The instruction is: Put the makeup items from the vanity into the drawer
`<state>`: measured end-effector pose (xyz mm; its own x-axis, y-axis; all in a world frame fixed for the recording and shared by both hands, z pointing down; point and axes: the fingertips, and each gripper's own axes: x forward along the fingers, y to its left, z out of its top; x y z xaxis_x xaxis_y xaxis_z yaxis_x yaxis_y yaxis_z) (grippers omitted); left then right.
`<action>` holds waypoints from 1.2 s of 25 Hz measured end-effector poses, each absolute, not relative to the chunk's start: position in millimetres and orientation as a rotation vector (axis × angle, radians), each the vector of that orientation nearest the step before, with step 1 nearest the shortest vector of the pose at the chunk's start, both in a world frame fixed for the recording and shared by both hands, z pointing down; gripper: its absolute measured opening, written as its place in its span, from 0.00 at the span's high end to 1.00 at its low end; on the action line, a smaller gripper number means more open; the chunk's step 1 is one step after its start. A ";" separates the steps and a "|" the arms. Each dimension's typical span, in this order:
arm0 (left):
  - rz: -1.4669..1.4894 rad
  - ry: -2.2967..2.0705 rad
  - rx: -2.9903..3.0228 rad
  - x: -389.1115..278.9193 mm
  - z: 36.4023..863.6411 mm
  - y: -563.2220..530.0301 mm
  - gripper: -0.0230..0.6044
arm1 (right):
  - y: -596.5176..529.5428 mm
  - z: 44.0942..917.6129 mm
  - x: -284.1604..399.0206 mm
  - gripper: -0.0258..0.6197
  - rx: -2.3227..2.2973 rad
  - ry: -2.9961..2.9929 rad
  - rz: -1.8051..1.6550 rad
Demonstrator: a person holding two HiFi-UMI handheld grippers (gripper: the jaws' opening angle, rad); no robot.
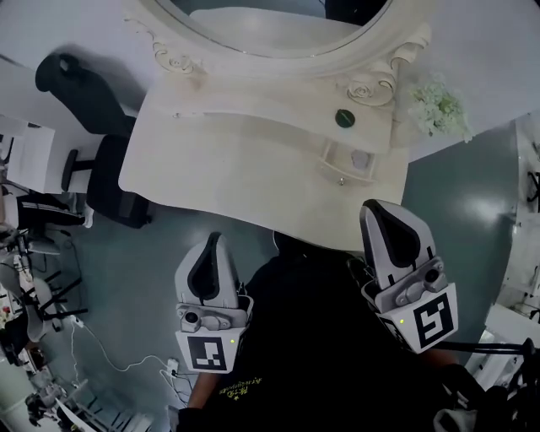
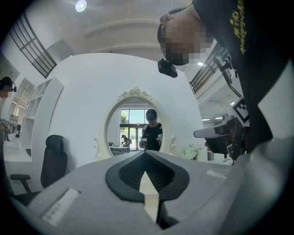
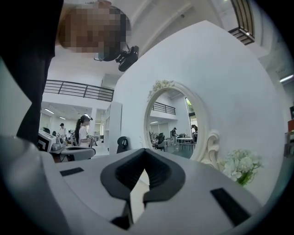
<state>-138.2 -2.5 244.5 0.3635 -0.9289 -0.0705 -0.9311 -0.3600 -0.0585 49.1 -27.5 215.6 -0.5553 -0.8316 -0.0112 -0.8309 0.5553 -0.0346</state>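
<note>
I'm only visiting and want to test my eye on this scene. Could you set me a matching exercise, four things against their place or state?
Things: 1 dark round item; 2 small drawer; 3 white flowers; 4 black chair.
Places or states: A pulled open; B left of the vanity; C on the ledge under the mirror; D right of the mirror.
Pairs: 1-C, 2-A, 3-D, 4-B.
</note>
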 end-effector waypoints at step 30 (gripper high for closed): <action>0.014 1.782 -2.478 -116.8 249.8 -5.1 0.93 | -36.1 227.7 64.8 0.96 -1.465 2.796 -0.018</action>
<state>-116.8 -5.1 249.8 0.3196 -0.9457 -0.0600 -0.9465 -0.3156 -0.0672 64.8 -36.1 227.7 -0.5690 -0.8221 0.0191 -0.8223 0.5691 -0.0029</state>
